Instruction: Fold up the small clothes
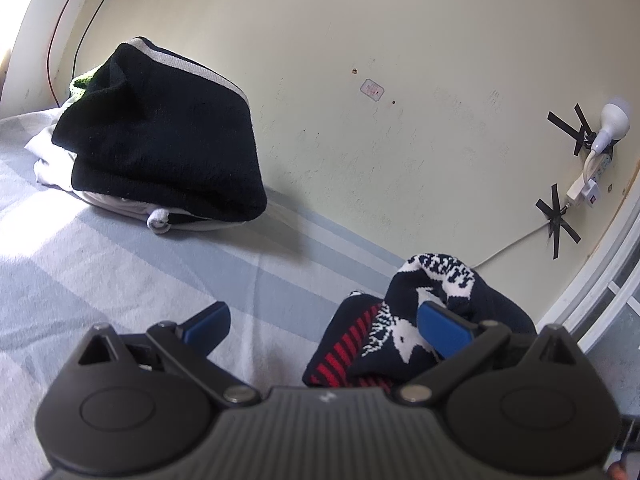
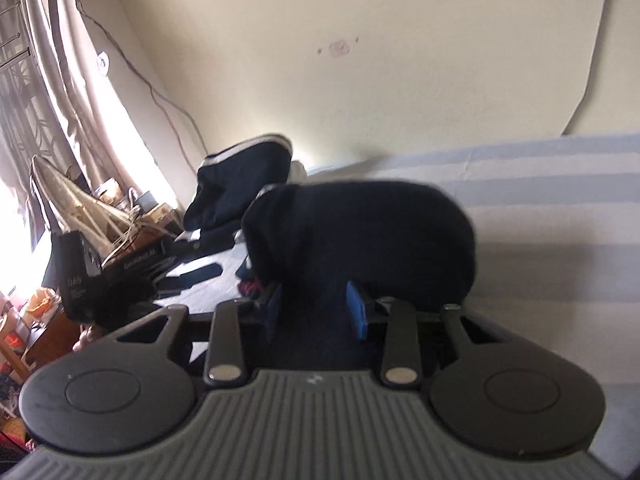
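My left gripper [image 1: 324, 326] is open above a blue-and-white striped bed sheet [image 1: 120, 264]. Its right blue pad [image 1: 440, 330] touches a bunched navy garment with white pattern and red stripes [image 1: 404, 320] lying at the right. My right gripper [image 2: 314, 306] is shut on a dark navy garment [image 2: 360, 232], which bulges out beyond the blue pads [image 2: 356, 312] and hangs just above the sheet [image 2: 560, 220]. The cloth hides the fingertips.
A pile of clothes topped by a black garment with a grey stripe [image 1: 160, 140] sits at the back left against the cream wall; it also shows in the right wrist view [image 2: 240, 180]. A lamp and taped cable [image 1: 600, 136] hang on the wall. Cluttered furniture [image 2: 80, 240] stands beyond the bed.
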